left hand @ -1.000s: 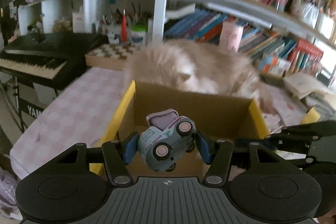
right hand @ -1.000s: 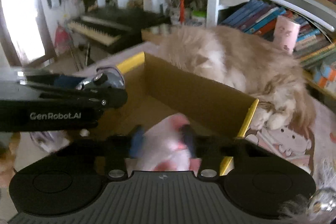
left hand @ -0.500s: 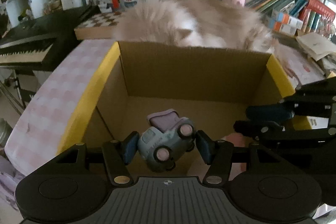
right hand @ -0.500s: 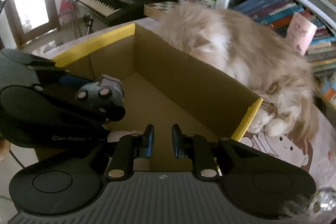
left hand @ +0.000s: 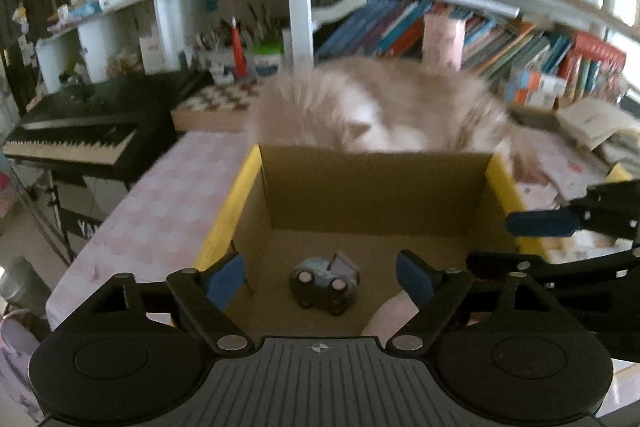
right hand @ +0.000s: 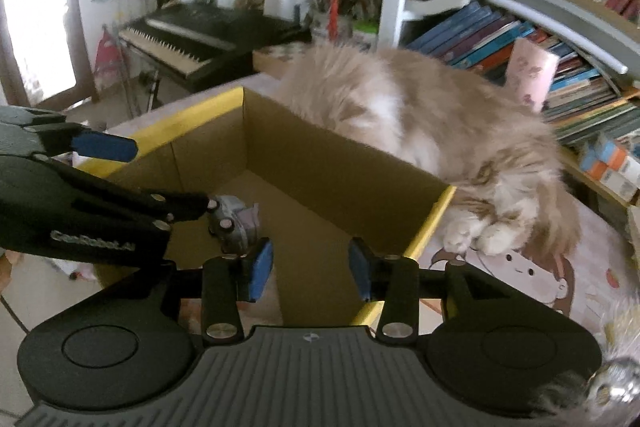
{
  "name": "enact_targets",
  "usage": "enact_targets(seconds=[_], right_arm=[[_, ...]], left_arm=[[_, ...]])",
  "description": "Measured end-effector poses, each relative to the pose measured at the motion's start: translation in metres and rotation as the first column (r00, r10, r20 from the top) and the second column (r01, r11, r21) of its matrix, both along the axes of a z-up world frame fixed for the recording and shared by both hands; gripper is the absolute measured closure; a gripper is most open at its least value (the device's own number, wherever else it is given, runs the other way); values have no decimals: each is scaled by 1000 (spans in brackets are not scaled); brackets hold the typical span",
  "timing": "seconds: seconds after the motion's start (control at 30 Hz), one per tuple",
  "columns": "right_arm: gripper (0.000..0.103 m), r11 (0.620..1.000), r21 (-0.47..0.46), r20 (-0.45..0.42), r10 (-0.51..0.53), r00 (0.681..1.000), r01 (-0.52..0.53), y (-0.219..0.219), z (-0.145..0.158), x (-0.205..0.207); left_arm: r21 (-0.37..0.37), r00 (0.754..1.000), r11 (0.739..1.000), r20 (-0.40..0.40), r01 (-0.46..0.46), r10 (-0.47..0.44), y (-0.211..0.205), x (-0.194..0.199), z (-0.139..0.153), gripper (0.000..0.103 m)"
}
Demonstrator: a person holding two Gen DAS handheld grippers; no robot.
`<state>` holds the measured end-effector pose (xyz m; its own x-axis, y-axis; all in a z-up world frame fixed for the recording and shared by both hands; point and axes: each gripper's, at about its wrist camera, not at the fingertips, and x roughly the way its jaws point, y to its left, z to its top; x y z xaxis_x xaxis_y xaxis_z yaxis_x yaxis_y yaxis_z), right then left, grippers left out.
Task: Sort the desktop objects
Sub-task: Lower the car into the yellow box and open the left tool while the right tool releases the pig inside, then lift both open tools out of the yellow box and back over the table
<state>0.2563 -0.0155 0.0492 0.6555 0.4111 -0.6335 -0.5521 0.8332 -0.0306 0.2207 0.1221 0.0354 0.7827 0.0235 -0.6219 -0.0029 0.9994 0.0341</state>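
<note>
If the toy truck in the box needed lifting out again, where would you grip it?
Grip the toy truck across its narrow ends, coming straight down from above: it lies on its side on the box floor, wheels facing up, and the walls block sideways approaches.

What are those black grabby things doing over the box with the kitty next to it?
A person is tidying toys into a cardboard box, holding tongs in each hand. The left tongs are open above the box, and the little toy truck lies on its side on the box floor. The right tongs are open too and hold nothing. Something pink is also in the box, too hidden to name. A fluffy cat lies right behind the box.
</note>
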Motion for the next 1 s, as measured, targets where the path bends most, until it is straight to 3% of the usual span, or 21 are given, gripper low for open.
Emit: enact_targets(seconds=[0.3,0.57,1.0], right_arm=[[57,990,93,62,-110,992,104,-26,27,-54],[56,970,136,76,-213,974,202,-47,30,-109],[53,926,138,46,-361,931,352,-65,4,-201]], left_arm=[[-14,993,1000,120,20,-18,-1,-53,24,10],[-32,992,999,127,-4,8,11,-107,27,9],[-91,987,993,137,-72,84,23,-181,19,9]])
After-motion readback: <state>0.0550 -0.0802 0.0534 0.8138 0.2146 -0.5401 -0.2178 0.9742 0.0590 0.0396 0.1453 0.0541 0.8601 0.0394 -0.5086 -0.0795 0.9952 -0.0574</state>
